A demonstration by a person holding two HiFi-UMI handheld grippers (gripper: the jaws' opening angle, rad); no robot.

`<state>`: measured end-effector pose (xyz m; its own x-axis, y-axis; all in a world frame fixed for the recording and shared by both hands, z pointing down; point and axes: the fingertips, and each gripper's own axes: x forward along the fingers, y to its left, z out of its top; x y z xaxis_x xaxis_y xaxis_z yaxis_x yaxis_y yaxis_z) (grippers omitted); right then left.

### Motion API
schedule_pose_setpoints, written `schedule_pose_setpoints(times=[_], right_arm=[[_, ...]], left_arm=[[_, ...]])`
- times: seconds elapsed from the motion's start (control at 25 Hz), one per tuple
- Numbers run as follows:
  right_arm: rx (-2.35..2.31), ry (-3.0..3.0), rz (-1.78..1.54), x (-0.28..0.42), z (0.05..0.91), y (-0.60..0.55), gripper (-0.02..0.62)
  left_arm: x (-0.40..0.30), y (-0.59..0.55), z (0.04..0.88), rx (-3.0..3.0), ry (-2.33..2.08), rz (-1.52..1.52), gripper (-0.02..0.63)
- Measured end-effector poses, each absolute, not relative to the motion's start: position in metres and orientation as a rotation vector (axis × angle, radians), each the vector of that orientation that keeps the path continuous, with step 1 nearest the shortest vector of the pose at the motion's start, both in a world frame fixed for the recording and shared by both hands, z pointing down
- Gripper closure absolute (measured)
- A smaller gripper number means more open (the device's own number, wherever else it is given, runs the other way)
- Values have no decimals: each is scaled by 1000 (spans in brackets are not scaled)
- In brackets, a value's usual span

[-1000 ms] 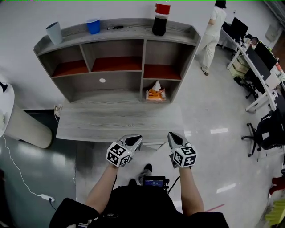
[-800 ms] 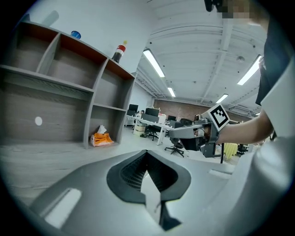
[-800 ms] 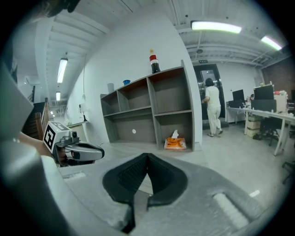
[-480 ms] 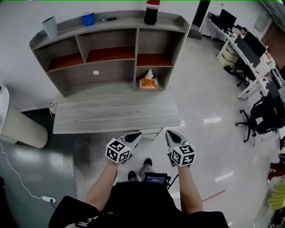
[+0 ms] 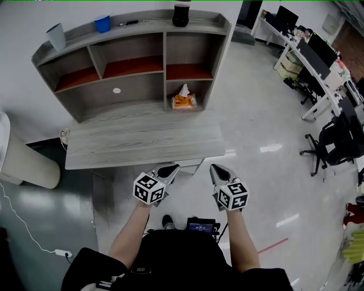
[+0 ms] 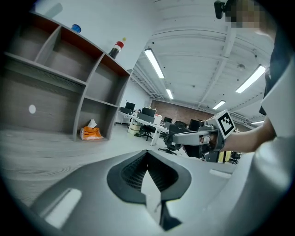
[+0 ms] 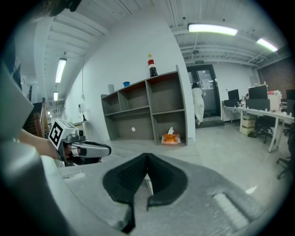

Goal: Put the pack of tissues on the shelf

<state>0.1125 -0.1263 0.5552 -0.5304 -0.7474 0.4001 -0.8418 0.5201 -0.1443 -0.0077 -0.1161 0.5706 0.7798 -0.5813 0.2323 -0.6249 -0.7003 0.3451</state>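
Head view: the pack of tissues (image 5: 183, 102) already sits in the bottom right bay of the shelf (image 5: 148, 27), at about 12 o'clock from both hands. I judge the placing done, and what is left is a clean retreat. The left gripper (image 5: 169, 169) and right gripper (image 5: 219, 169) hang level off the near edge of the desk (image 5: 136, 142), well apart from the pack. Done well, this step means keeping both clear of that edge and sweeping nothing toward the bay. Desk and shelf are grey wood-grain board, and the upper boards show red-brown tops. A dark bottle (image 5: 181, 12) at 12 o'clock and a blue cup (image 5: 103, 23) at 11 stand on top.

Left gripper view: the jaws are clenched tip to tip with nothing between them. Their pads are black and ribbed, set in smooth grey plastic. The pack (image 6: 91, 133) lies at 10 o'clock, a soft orange wrapper with a white tuft of tissue standing up from it. It would likely dent easily under a hard pinch. The right gripper (image 6: 177, 137) shows at 3 o'clock.

Right gripper view: these jaws are also pressed together and empty. The pack (image 7: 171, 138) rests flat at 1 o'clock inside its square bay, close to the outer wall. The left gripper (image 7: 107, 150) is at 9 o'clock, and the floor beyond is glossy.
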Motion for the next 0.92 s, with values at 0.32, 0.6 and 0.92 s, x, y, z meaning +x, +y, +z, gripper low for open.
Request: schedule_pose_setpoints(times=[0.32,0.6,0.92], right_arm=[[1293,-2500,469,137,552,-134,594],[1237,-2537,474,137,552,-141,592],[1215,-2561,463,144,550,-150,594]], left_arm=[[19,-117,562,2565,-937,115,604],[22,-120,556,2568,-995,120,604],[30,-126,553,2564,-1037,131,551]])
